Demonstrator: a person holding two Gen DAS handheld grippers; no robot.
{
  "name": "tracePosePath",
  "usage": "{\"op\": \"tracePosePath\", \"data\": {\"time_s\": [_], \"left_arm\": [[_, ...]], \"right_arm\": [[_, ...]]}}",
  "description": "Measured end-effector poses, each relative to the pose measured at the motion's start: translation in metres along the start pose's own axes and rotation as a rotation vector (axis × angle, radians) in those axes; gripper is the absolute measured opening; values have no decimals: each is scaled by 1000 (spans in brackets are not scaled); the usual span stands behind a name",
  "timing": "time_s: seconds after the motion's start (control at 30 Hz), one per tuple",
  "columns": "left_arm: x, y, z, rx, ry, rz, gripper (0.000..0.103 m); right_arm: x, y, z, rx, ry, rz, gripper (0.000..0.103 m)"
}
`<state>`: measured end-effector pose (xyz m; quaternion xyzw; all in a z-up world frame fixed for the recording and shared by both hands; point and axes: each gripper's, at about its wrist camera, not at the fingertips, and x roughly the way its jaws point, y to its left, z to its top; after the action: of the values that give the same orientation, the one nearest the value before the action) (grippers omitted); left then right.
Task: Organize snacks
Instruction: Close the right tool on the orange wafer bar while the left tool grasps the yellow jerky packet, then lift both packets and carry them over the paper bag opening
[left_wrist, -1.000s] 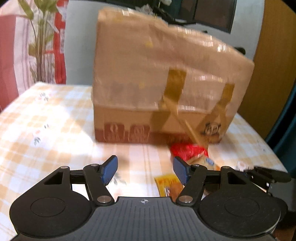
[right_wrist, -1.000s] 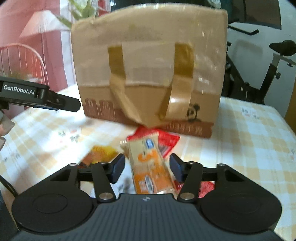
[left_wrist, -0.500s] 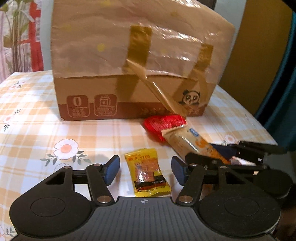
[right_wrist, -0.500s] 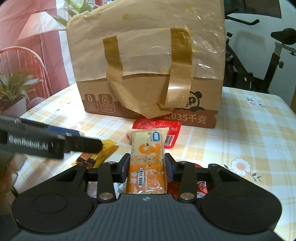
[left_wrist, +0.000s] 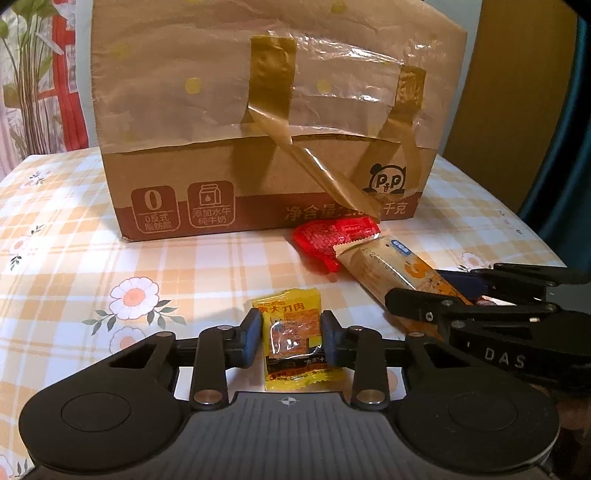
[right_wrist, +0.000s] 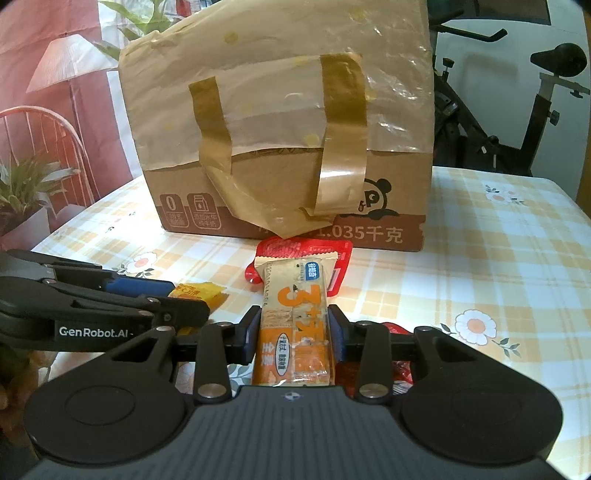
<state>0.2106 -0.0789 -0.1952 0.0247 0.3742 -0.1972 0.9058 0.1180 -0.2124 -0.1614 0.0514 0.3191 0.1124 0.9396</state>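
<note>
A checked orange-and-white cloth with printed daisies covers the surface (left_wrist: 74, 236), and a large taped cardboard box (left_wrist: 266, 122) fills the upper middle of both views. An exercise bike (right_wrist: 517, 110) stands at the upper right of the right wrist view, and a red chair (right_wrist: 40, 147) at its left edge.

At the lower middle of the left wrist view, the left hand-held gripper (left_wrist: 291, 341) has its pads pressed against both sides of a small yellow snack packet (left_wrist: 293, 343), which lies on the cloth with its upper end poking out beyond the fingertips.

At the lower middle of the right wrist view, the right hand-held gripper (right_wrist: 293, 334) pinches a long beige-and-orange snack bar (right_wrist: 295, 317) across its middle. The bar's far end rests on a red snack packet (right_wrist: 306, 251) that lies just in front of the box, under a loose strip of brown tape (right_wrist: 258, 199). More red wrapping (right_wrist: 400, 362) shows behind the right finger, at the lower right.

Each gripper appears side-on at the edge of the other's view, close together.
</note>
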Motion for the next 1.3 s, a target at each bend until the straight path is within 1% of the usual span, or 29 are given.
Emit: {"op": "tracePosePath", "data": {"time_s": [0.07,0.23,0.37,0.57,0.77,1.07,1.3], "left_arm": [[-4,1,-4,-2,-4,0,35],[-20,11,-13,-51,-24,-7,36],[-25,15,-12,-68,-46,3,36],[-25,12,-14,-64,-37,6,36],[-27,12,-15,-61,-37,13,36],[-33,12,-14,-65,-45,25,36],[-50,14,-8,-64,-100,21,36]], "right_arm": [[0,-1,0,4,0,2,40],[-1,-3,0,19,-3,8,40],[-2,-3,0,21,-3,8,40],[-2,-2,-1,18,-5,14,40],[-4,2,-2,-6,-11,47,40],[-4,3,-2,-26,-11,67,40],[-12,9,-3,-66,-44,77,39]]}}
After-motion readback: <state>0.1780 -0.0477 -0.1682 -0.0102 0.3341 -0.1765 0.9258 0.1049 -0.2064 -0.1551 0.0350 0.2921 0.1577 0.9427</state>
